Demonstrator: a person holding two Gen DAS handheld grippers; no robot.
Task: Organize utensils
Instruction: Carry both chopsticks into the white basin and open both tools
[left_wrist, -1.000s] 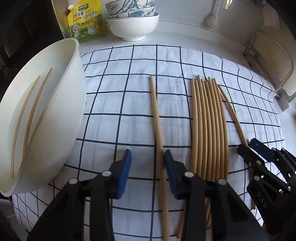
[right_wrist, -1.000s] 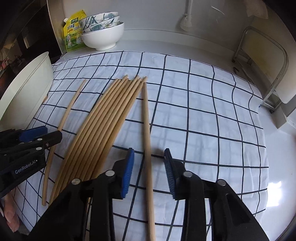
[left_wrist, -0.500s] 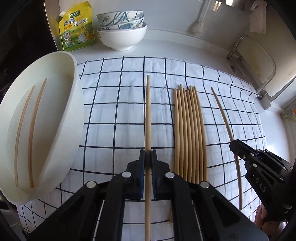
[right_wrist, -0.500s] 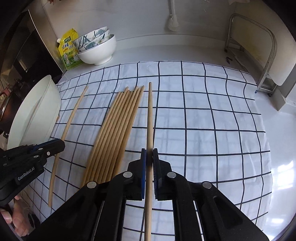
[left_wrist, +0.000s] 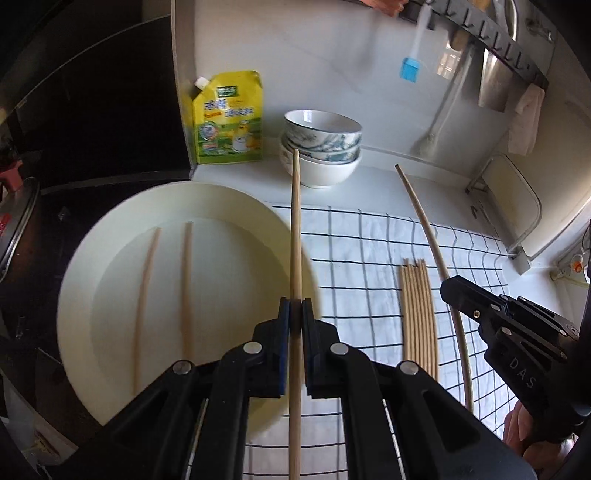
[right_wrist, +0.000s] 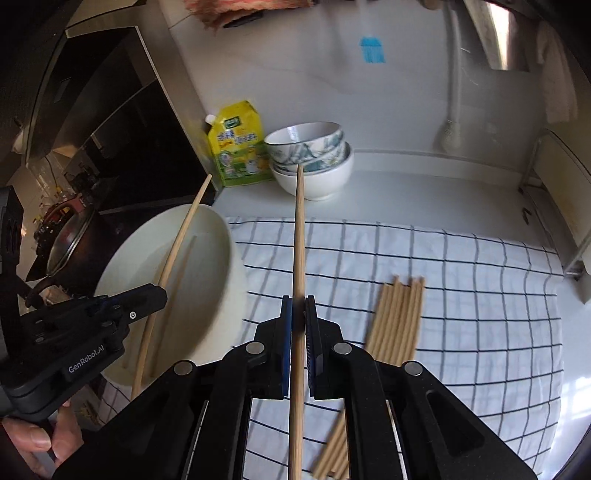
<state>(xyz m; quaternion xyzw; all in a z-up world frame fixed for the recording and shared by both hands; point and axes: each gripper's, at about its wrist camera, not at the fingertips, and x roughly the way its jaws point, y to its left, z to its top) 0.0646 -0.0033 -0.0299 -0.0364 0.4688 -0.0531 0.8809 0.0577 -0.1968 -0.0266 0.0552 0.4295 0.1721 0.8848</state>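
My left gripper (left_wrist: 295, 314) is shut on one wooden chopstick (left_wrist: 296, 229), held in the air over the right rim of the big white bowl (left_wrist: 122, 229). Two chopsticks (left_wrist: 186, 280) lie inside that bowl. My right gripper (right_wrist: 298, 314) is shut on another chopstick (right_wrist: 300, 236), lifted above the checked cloth (right_wrist: 461, 295). A bundle of several chopsticks (right_wrist: 397, 317) stays on the cloth, also seen as the bundle (left_wrist: 417, 314) in the left wrist view. The right gripper (left_wrist: 454, 291) with its chopstick (left_wrist: 424, 218) shows at the right there; the left gripper (right_wrist: 147, 295) shows at the left here.
A stack of white and patterned bowls (left_wrist: 321, 147) and a yellow refill pouch (left_wrist: 227, 118) stand at the back by the wall. A dark stove with a pot (right_wrist: 62, 229) lies left of the white bowl. A metal rack (left_wrist: 517, 206) stands at the right.
Both grippers closed on a single chopstick each, then rose off the cloth and swung left toward the white bowl, carrying the chopsticks. The bundle stayed on the cloth.
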